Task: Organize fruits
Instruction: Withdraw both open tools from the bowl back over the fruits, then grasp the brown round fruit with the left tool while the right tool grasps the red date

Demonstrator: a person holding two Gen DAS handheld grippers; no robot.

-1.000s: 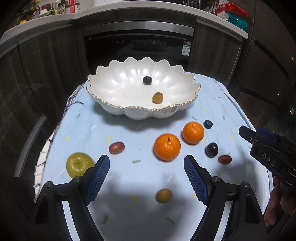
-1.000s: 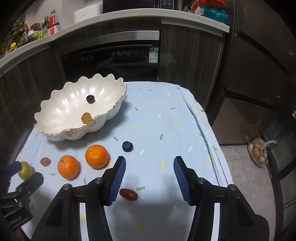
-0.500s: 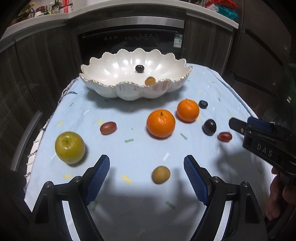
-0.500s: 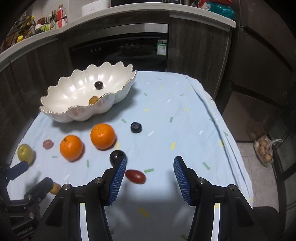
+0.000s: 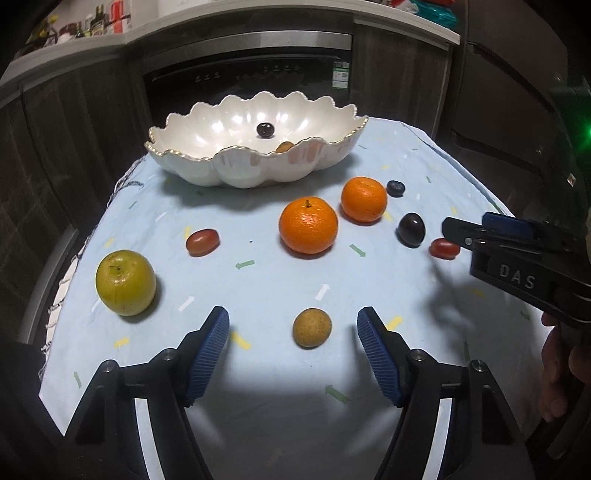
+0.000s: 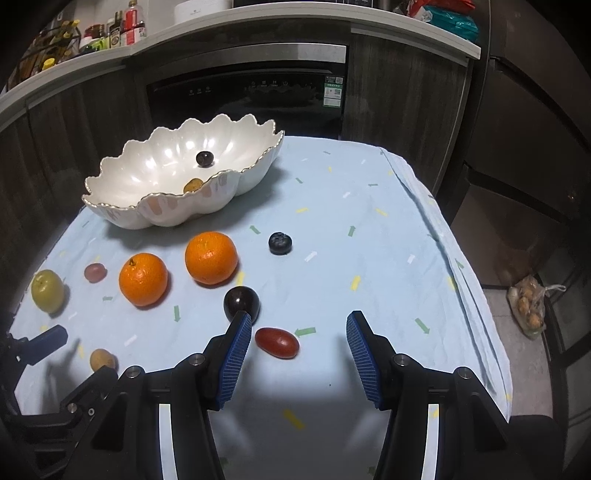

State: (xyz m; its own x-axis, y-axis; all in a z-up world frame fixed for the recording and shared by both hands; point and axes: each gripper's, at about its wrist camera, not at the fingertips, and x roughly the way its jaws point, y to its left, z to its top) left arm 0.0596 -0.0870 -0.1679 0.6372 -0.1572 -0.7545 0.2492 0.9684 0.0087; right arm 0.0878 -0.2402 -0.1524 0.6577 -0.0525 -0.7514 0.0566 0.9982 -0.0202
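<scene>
A small brown round fruit (image 5: 312, 328) lies on the blue cloth between the blue pads of my left gripper (image 5: 291, 330). Its jaws are closing, and neither pad touches the fruit. My right gripper (image 6: 297, 338) is open around a red oval fruit (image 6: 277, 342), which sits near its left pad with a dark plum (image 6: 241, 301) just beyond. Two oranges (image 5: 308, 226) (image 5: 364, 199), a green apple (image 5: 125, 282), a second red fruit (image 5: 202, 242) and a blueberry (image 5: 395, 188) lie loose. The white scalloped bowl (image 5: 236, 173) holds a dark grape (image 5: 265, 129) and a brown fruit (image 5: 284, 147).
The table's cloth (image 6: 369, 221) ends in a folded edge at the right (image 6: 476, 295). A bag of produce (image 6: 530, 306) lies on the floor beyond it. A dark oven front (image 6: 251, 96) and a counter with bottles (image 6: 110, 29) stand behind the bowl.
Both grippers have sunk toward the cloth. The brown fruit now lies level with the left pads, which have drawn closer together. The dark plum has come into the right wrist view.
</scene>
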